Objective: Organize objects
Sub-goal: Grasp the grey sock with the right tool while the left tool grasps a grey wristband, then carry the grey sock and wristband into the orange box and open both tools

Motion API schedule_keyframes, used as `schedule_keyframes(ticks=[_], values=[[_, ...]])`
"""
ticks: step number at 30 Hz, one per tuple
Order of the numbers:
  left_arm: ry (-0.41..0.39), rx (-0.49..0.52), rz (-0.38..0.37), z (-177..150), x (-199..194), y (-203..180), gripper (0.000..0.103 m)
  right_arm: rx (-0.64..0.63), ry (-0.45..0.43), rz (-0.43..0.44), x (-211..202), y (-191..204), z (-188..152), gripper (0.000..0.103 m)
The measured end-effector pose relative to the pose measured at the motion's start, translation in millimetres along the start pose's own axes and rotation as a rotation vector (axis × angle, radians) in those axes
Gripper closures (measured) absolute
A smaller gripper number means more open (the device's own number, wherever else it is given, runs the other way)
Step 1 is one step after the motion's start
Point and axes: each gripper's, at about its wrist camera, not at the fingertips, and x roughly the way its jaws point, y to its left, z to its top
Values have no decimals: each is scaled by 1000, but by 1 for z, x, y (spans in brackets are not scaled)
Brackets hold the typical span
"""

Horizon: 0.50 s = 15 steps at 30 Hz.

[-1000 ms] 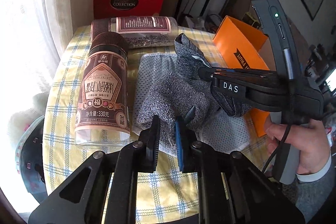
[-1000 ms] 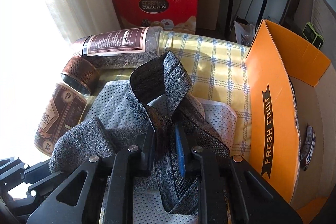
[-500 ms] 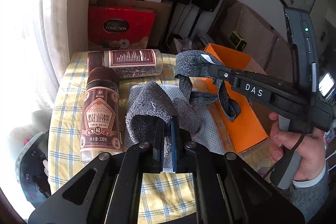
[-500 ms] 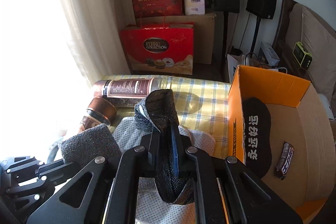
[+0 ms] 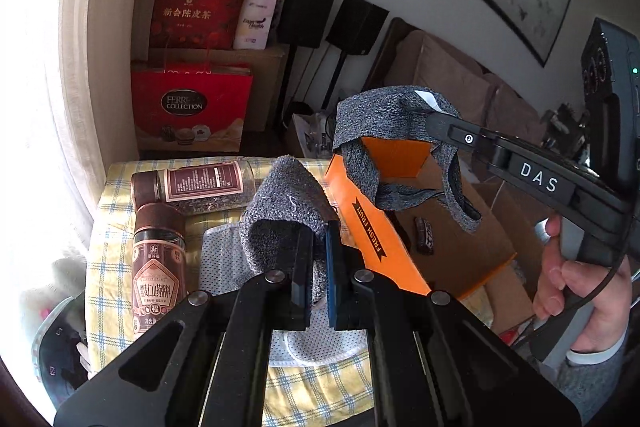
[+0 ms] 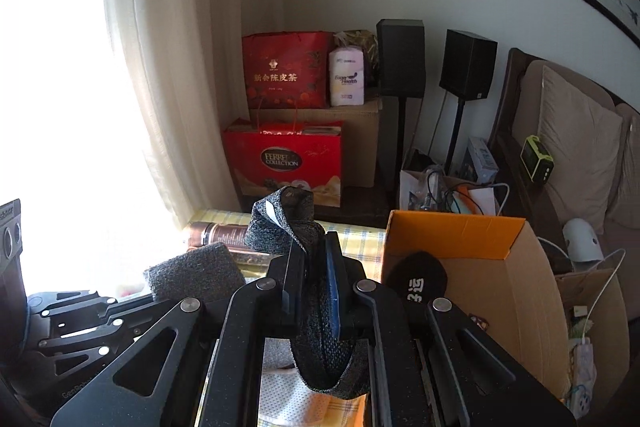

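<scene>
A grey knit fabric piece hangs in the air between both grippers, above the table. My left gripper (image 5: 318,227) is shut on its fuzzy grey end (image 5: 280,195). My right gripper (image 6: 314,247) is shut on its grey strap loop (image 6: 280,223), which dangles below the jaws. In the left wrist view the right gripper (image 5: 430,119), held by a hand, carries the strap (image 5: 372,119) over the orange cardboard box (image 5: 372,227). In the right wrist view the left gripper (image 6: 160,301) sits at lower left with the fuzzy end (image 6: 192,275). How the two parts join is hidden.
Two brown-lidded jars (image 5: 192,187) (image 5: 160,267) and a white mesh cloth (image 5: 224,267) lie on the yellow checked tablecloth (image 5: 116,227). The orange box (image 6: 452,235) holds a black item with white characters (image 6: 416,275) and a candy bar (image 5: 424,235). Red gift bags, speakers and a sofa stand behind.
Both grippers have risen with the grey fabric, lifting it off the white mesh cloth. The right gripper's strap now hangs over the orange box. Both views have tilted up toward the room.
</scene>
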Motion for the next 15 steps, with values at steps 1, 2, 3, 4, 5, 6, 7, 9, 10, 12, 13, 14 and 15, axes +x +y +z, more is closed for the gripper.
schedule_keyframes(ticks=[1,2,3,4,5,6,7,9,10,12,13,14,15], values=[[0,8,-11,1,0,-7,98,2,-4,-13,-4,-5,0,95],[0,14,-23,2,2,-13,98,5,-7,-26,-9,-10,0,95],[2,18,-37,4,3,-20,98,12,-8,-35,-12,-16,-1,95],[5,23,-50,5,5,-27,98,21,-9,-43,-16,-22,-2,95],[7,29,-61,5,8,-34,98,30,-10,-52,-19,-29,-3,95],[10,37,-71,6,10,-42,98,39,-9,-62,-22,-36,-5,95],[13,45,-79,6,13,-50,98,48,-8,-73,-25,-43,-7,95],[22,61,-96,6,20,-66,98,68,-5,-94,-30,-58,-11,95],[29,68,-106,6,24,-72,98,78,-3,-106,-32,-66,-13,95],[46,77,-129,5,33,-84,98,98,3,-130,-34,-82,-19,95],[57,79,-144,5,38,-90,98,107,7,-145,-35,-89,-23,95],[68,78,-161,3,44,-95,98,114,11,-164,-36,-96,-27,95],[80,74,-181,2,50,-99,98,122,15,-181,-37,-103,-30,95]])
